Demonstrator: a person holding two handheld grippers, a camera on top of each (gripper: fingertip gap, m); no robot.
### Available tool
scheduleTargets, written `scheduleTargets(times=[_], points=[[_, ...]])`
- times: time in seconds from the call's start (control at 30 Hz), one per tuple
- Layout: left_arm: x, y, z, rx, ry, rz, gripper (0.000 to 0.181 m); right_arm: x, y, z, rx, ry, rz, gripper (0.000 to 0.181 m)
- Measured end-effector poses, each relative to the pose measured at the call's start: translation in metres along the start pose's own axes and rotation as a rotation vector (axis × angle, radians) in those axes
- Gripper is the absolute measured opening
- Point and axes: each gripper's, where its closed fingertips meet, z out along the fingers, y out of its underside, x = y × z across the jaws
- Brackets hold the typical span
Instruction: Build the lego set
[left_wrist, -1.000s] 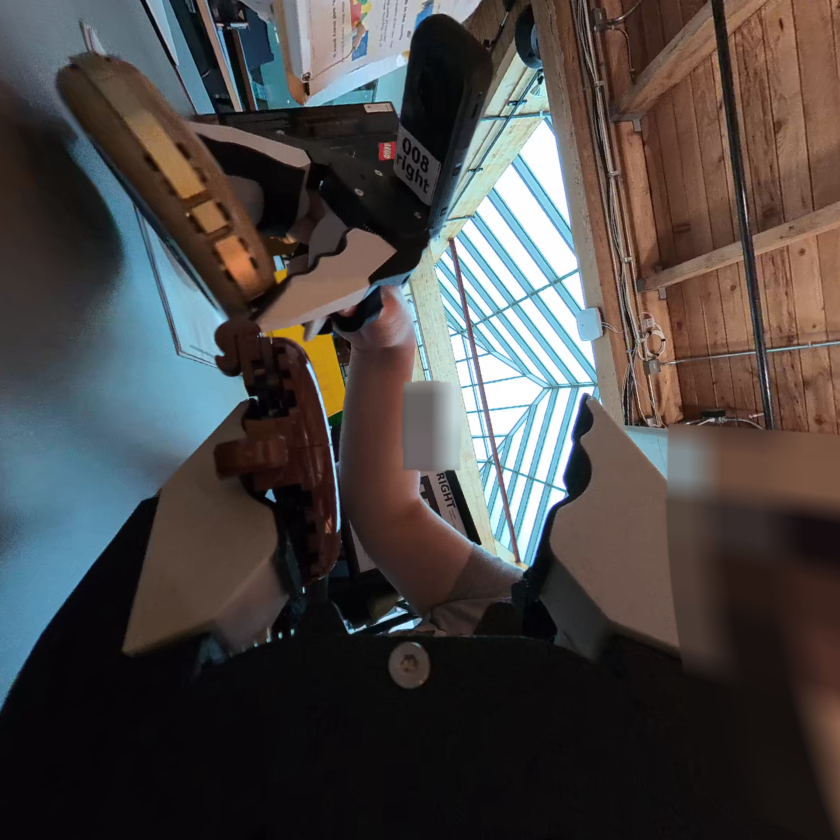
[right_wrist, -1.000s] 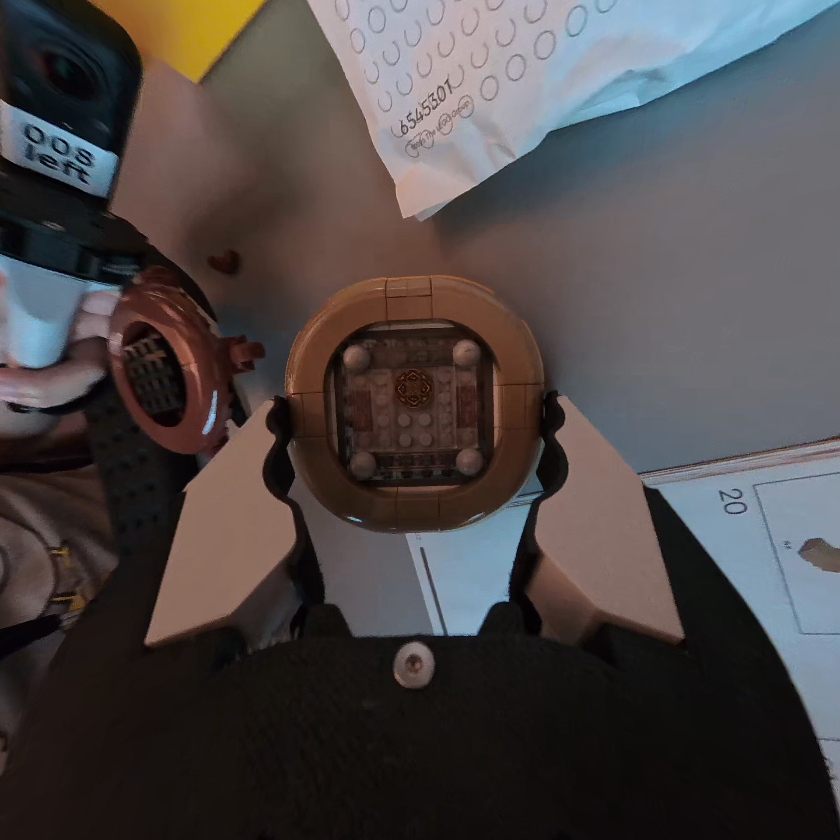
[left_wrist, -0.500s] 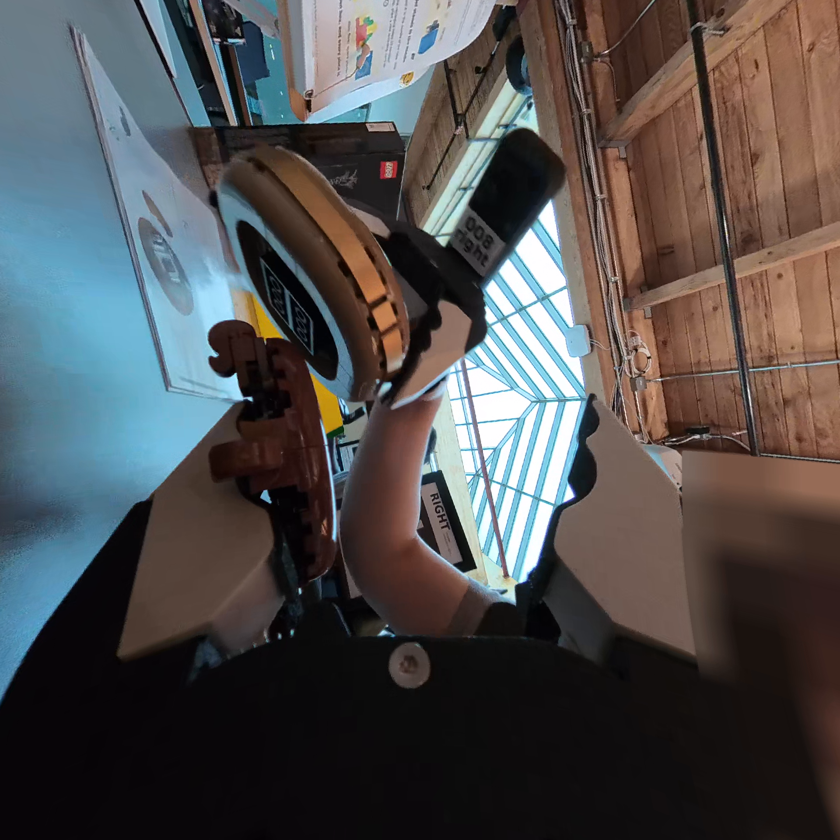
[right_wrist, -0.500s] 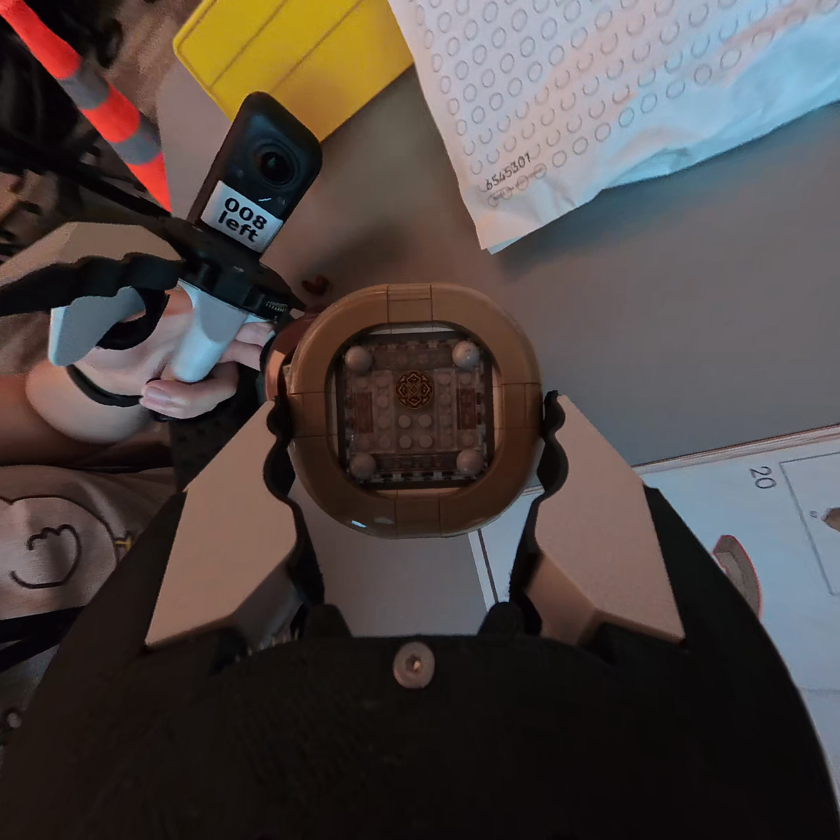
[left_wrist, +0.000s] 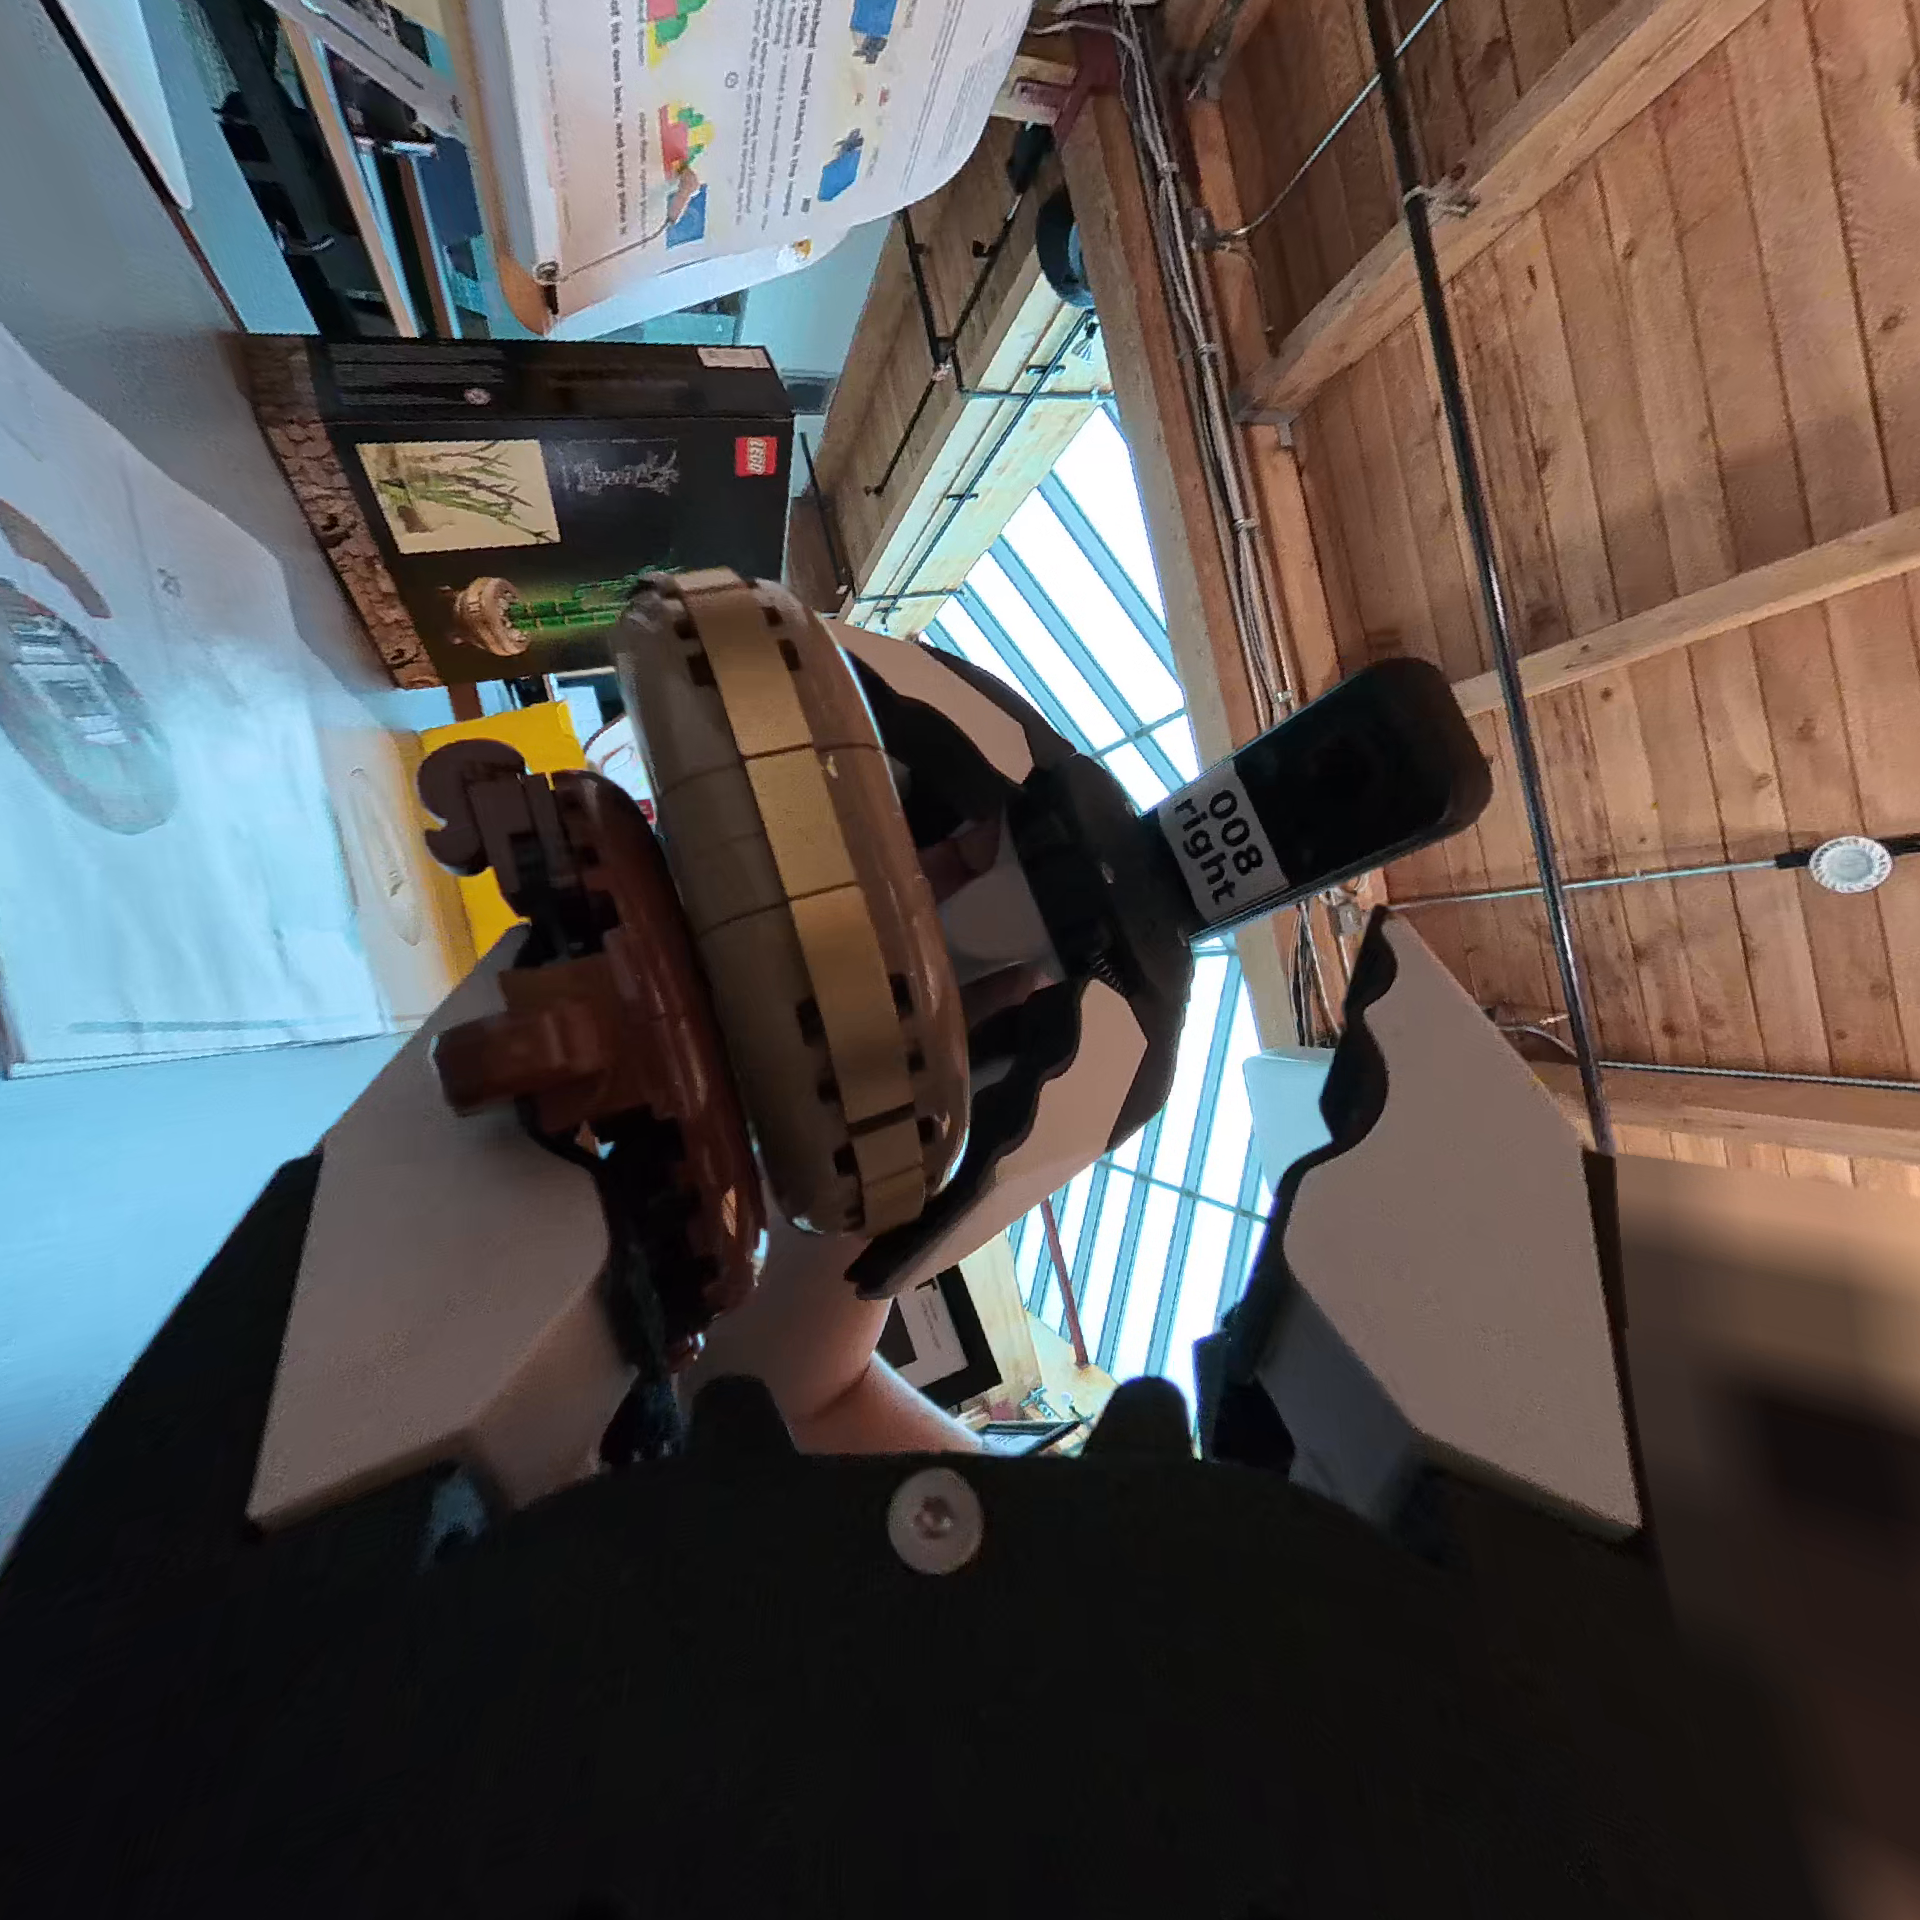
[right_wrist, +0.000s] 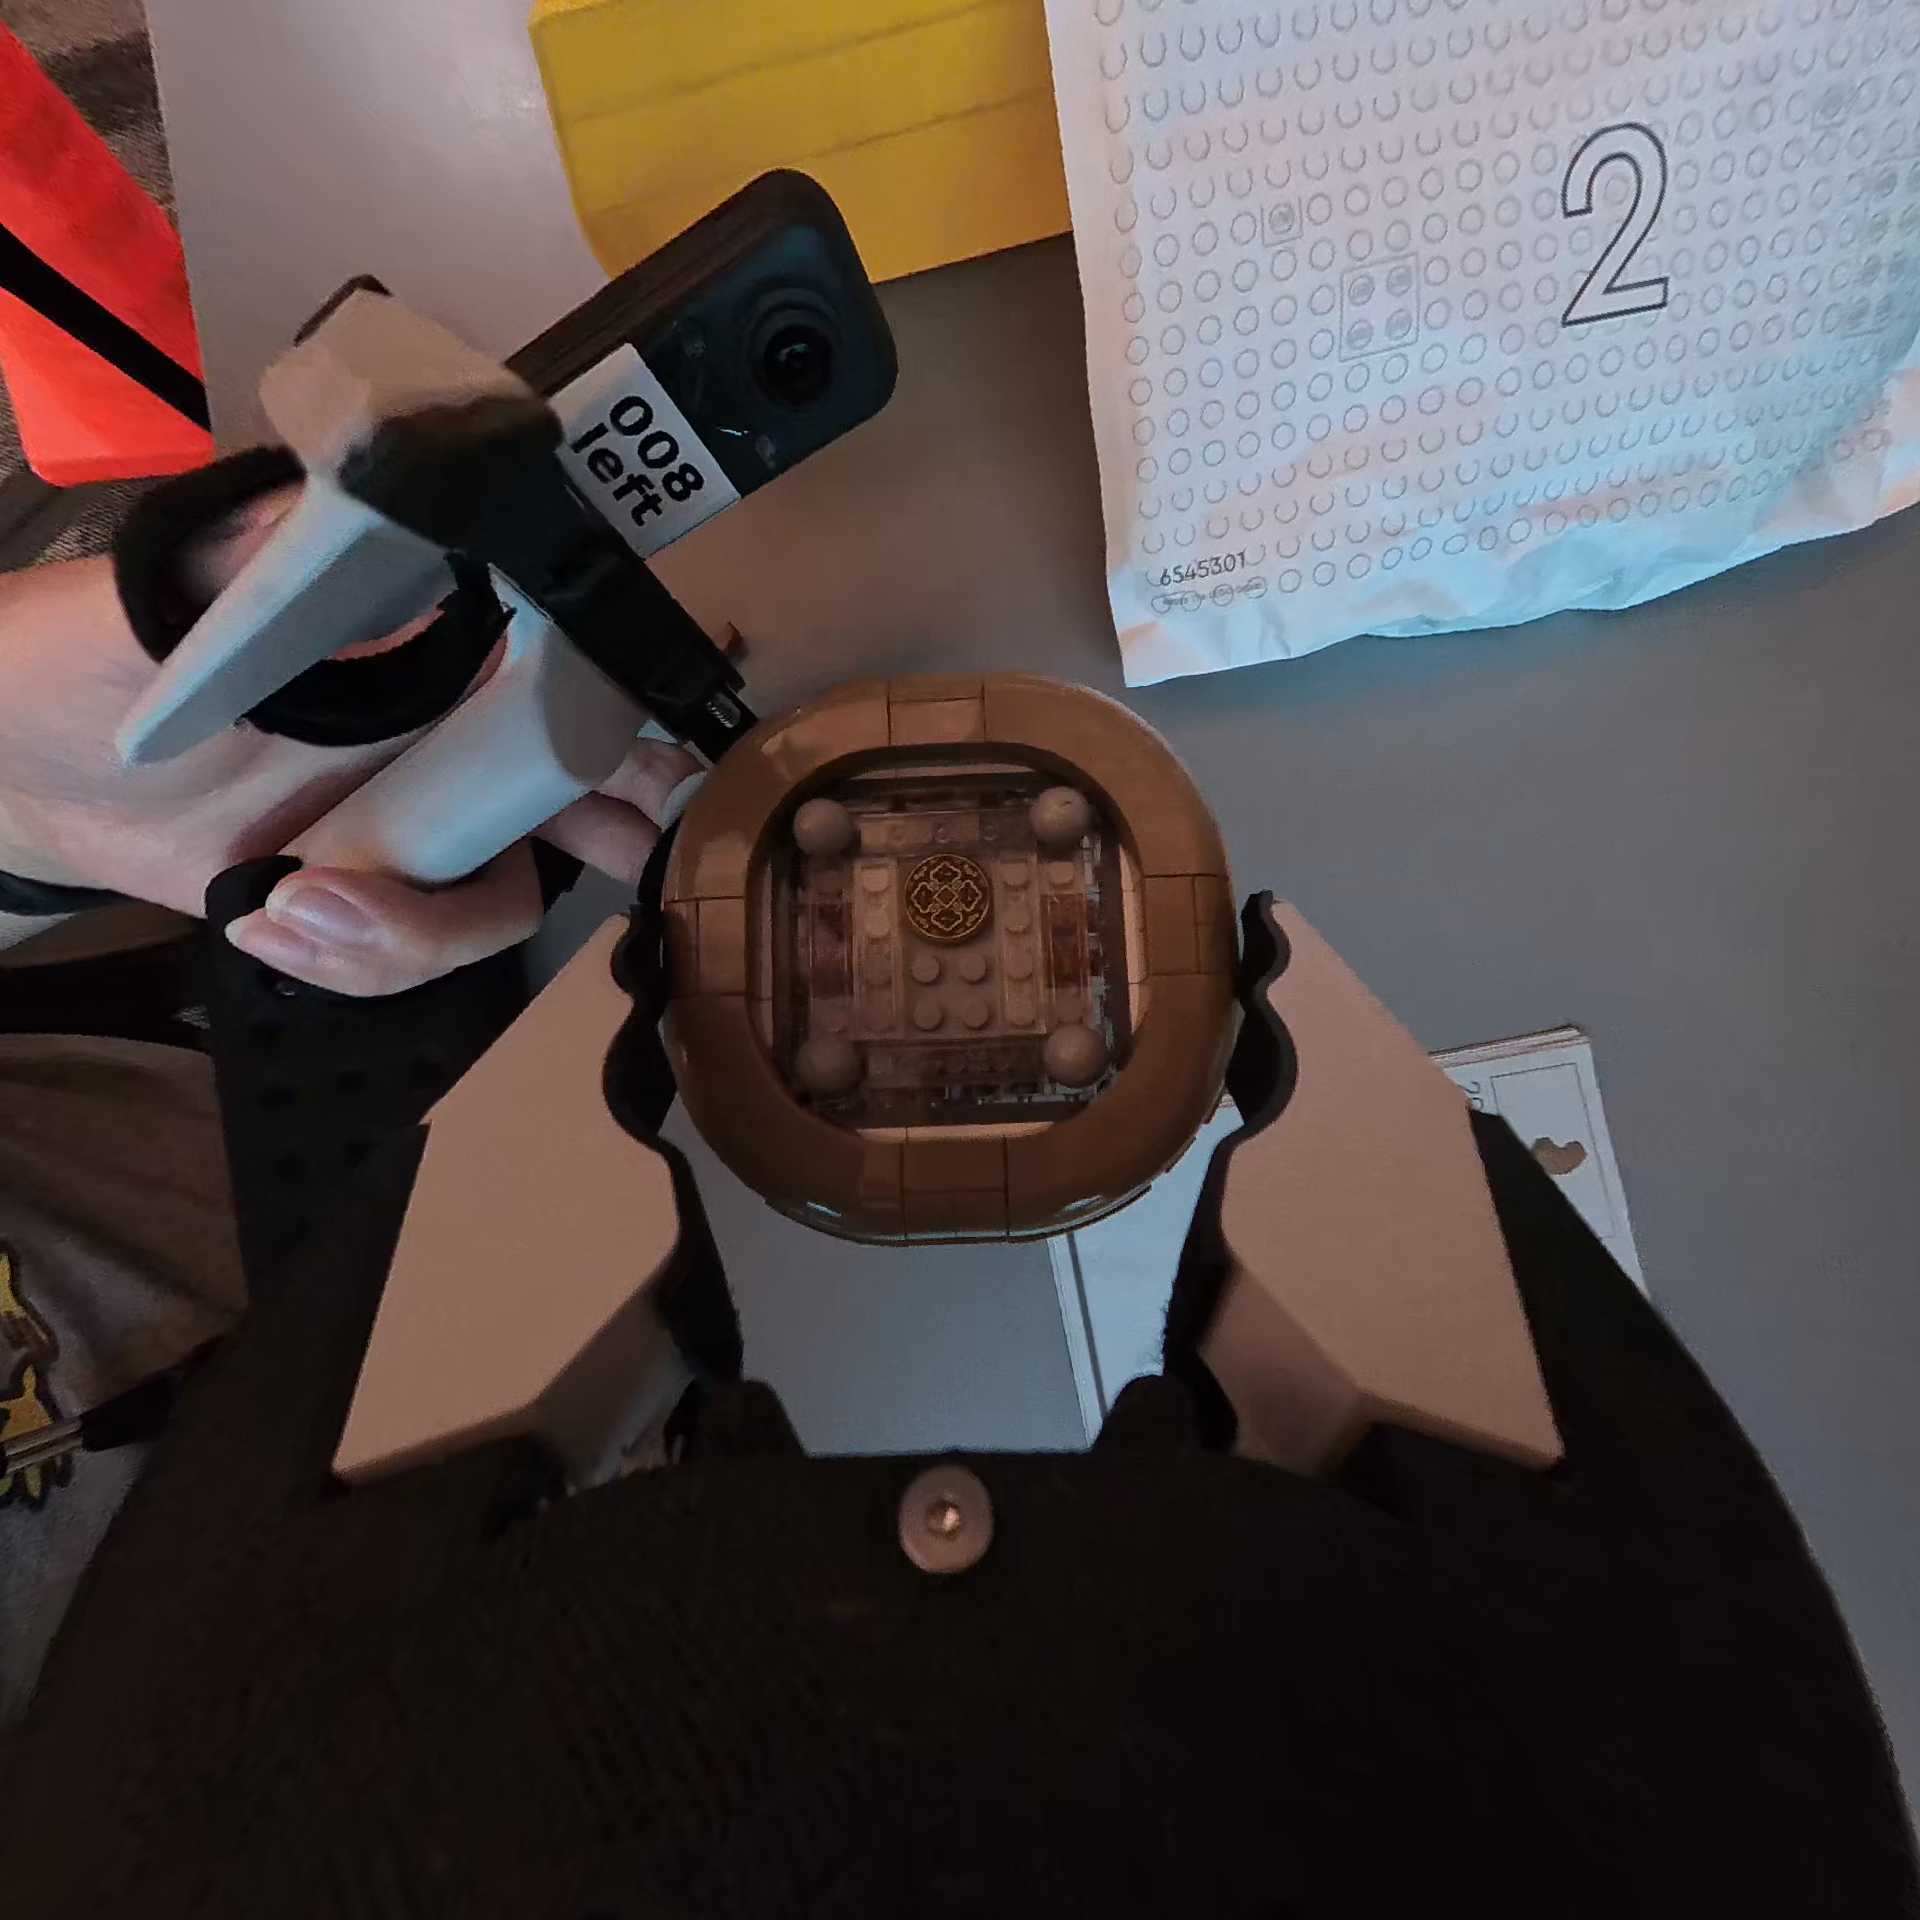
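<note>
My right gripper (right_wrist: 948, 935) is shut on a tan rounded-square lego pot (right_wrist: 935, 717) with a studded grey floor, held above the grey table (right_wrist: 1507, 883). In the left wrist view the pot (left_wrist: 821, 935) shows side-on in the right gripper (left_wrist: 1049, 997), pressed against a reddish-brown lego ring piece (left_wrist: 623, 1039). That brown piece sits against the inner side of my left gripper's left finger (left_wrist: 447, 1247). My left gripper (left_wrist: 935, 940) has its jaws wide apart. In the right wrist view the left gripper (right_wrist: 468, 623), held by a hand, is beside the pot; the brown piece is hidden.
A black lego box (left_wrist: 561, 499) stands at the table's far side. An open instruction booklet (left_wrist: 156, 779) lies on the table, also seen in the right wrist view (right_wrist: 1538, 1122). A white numbered bag (right_wrist: 1455, 364) and a yellow box (right_wrist: 790, 114) lie beyond the pot. Only a small space, under 4 cm, lies between the two pairs of fingers.
The right gripper has turned and carried the tan pot down to the brown piece, and the two now touch. The left gripper has come closer to the pot.
</note>
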Motion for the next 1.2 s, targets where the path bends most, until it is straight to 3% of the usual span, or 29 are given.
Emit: scheduleTargets(times=[0.53,1.2], points=[[0.021,-0.007,0.008,0.024,-0.007,0.030,0.155,-0.002,-0.008,-0.011,-0.005,0.008,-0.030,0.110],[0.028,0.003,0.014,-0.044,0.003,0.082,0.150,-0.003,-0.021,-0.018,0.037,0.017,-0.046,0.109]])
